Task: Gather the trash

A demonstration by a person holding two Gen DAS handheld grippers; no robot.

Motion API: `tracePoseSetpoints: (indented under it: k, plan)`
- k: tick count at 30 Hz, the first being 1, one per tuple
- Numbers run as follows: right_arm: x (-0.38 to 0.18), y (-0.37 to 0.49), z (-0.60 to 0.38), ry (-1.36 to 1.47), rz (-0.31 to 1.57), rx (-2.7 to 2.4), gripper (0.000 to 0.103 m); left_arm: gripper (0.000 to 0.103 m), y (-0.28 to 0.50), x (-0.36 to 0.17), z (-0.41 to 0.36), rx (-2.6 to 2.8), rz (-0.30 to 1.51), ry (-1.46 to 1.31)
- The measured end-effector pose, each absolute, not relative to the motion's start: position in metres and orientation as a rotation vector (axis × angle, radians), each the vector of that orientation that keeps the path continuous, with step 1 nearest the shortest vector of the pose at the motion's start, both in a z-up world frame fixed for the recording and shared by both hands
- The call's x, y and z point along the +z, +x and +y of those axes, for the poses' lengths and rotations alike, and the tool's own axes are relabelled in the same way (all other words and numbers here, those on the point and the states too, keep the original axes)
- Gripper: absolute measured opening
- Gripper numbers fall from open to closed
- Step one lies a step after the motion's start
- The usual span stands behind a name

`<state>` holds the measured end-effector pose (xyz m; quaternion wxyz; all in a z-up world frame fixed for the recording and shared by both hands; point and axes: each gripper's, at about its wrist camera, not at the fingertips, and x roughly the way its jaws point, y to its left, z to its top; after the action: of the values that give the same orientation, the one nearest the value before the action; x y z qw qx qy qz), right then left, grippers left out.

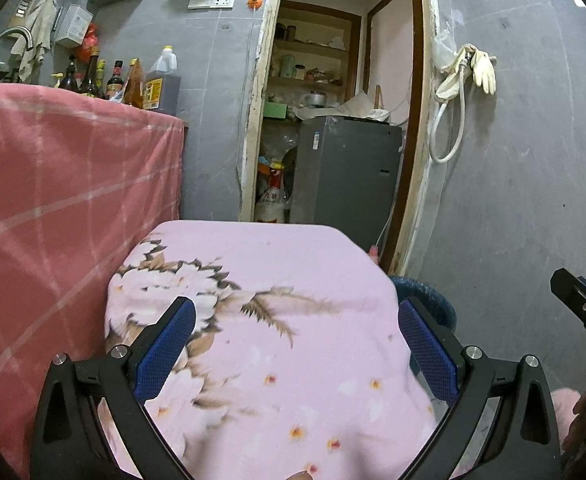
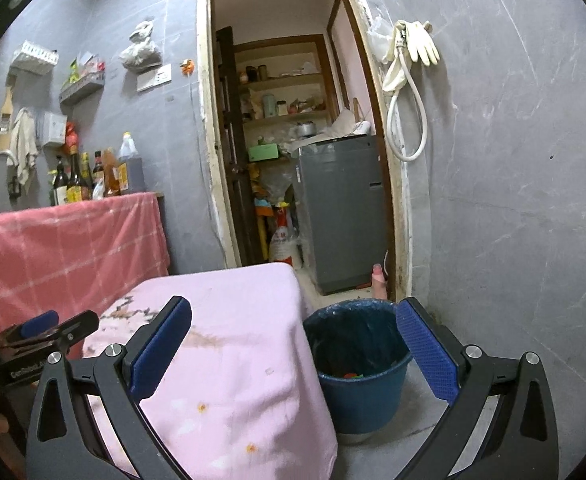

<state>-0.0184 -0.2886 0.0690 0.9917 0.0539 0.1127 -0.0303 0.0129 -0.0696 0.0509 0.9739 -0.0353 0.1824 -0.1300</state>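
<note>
A: Two cloth-covered surfaces fill the near view: a red checked cloth (image 2: 69, 240) over the counter at the left, and a pink flowered cloth (image 2: 229, 344) over the small tabletop in front. No trash shows on either.

B: So where is it?

A: In the blue bucket (image 2: 363, 364), on the floor just right of the tabletop. Something red and green lies at its bottom; too small to name.

B: And the grippers?

A: The left gripper (image 1: 297, 344) hovers above the pink cloth, fingers (image 1: 165, 352) spread wide, holding nothing. The right gripper (image 2: 293, 352) hangs between the tabletop's right edge and the bucket, equally wide and empty.

B: Risks?

A: I'd judge a finger could snag the loose cloth and drag it off the tabletop, or a low swing could tip the bucket.

B: What can't you see?

A: The floor behind the tabletop, the tabletop's nearest edge under the gripper frames, and most of the bucket in the left view.
</note>
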Motion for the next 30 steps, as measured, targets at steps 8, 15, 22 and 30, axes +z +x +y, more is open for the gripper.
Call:
tracePoseSetpoints:
  k: [8, 15, 22, 30]
  plan:
    - [0.046, -0.037, -0.272, 0.065, 0.217, -0.079, 0.103, 0.099, -0.008, 0.029, -0.059, -0.236, 0.346, -0.065]
    - [0.035, -0.043, -0.268, 0.037, 0.204, -0.094, 0.103, 0.099, -0.017, 0.02, -0.056, -0.217, 0.323, -0.049]
    - [0.024, -0.046, -0.267, 0.039, 0.222, -0.092, 0.103, 0.099, -0.023, 0.009, -0.05, -0.205, 0.322, -0.049]
    - [0.017, -0.045, -0.272, 0.049, 0.241, -0.098, 0.103, 0.099, -0.022, 0.005, -0.047, -0.201, 0.334, -0.045]
